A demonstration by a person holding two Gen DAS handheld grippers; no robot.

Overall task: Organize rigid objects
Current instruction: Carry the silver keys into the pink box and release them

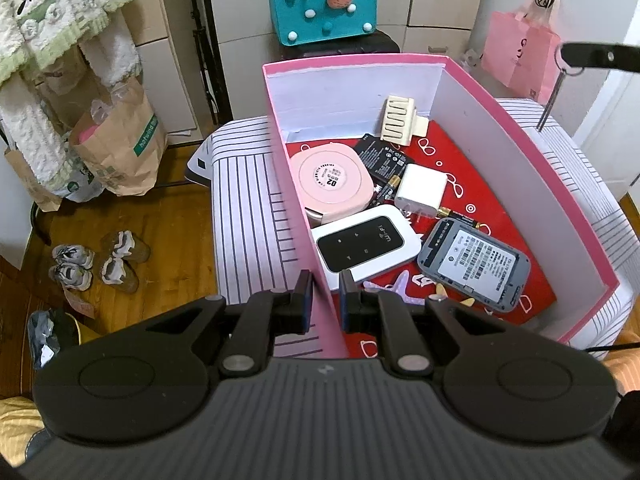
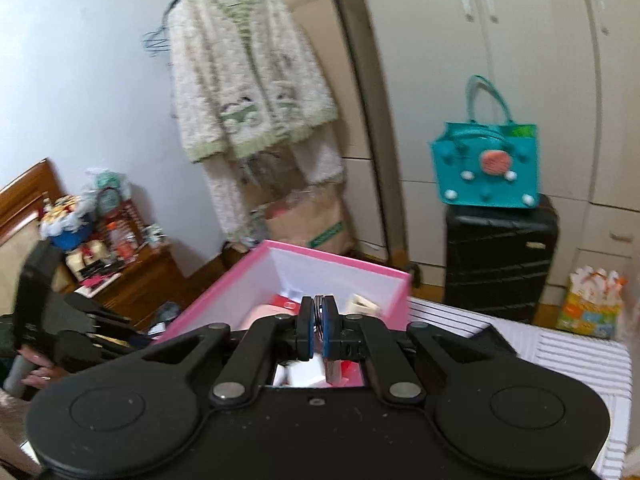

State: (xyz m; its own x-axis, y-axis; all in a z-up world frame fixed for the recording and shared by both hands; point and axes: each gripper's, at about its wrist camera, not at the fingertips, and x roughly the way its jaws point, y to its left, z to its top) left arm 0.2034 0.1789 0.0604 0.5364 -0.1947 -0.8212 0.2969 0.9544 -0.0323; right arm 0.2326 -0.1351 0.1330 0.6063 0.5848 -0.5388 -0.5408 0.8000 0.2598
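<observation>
A pink box (image 1: pixel 520 184) with a red patterned floor stands on a striped cushion (image 1: pixel 248 184). Inside lie a round pink case (image 1: pixel 330 178), a white Wi-Fi router (image 1: pixel 366 242), a grey router (image 1: pixel 474 266) with its back open, a white charger (image 1: pixel 420 190), a black battery (image 1: pixel 380 156) and a cream clip (image 1: pixel 400 120). My left gripper (image 1: pixel 326 280) is shut on the box's left wall. My right gripper (image 2: pixel 319 308) is shut on a metal key ring (image 2: pixel 319 312). In the left wrist view the key ring (image 1: pixel 565 65) hangs above the box's right side, a thin rod dangling from it.
A teal felt bag (image 1: pixel 322 4) sits on a black suitcase (image 2: pixel 500 264) behind the box. A pink paper bag (image 1: pixel 520 56) hangs at the right. Brown paper bags (image 1: pixel 120 148) and shoes (image 1: pixel 100 260) are on the wooden floor to the left. A hand (image 2: pixel 36 364) holds the left gripper.
</observation>
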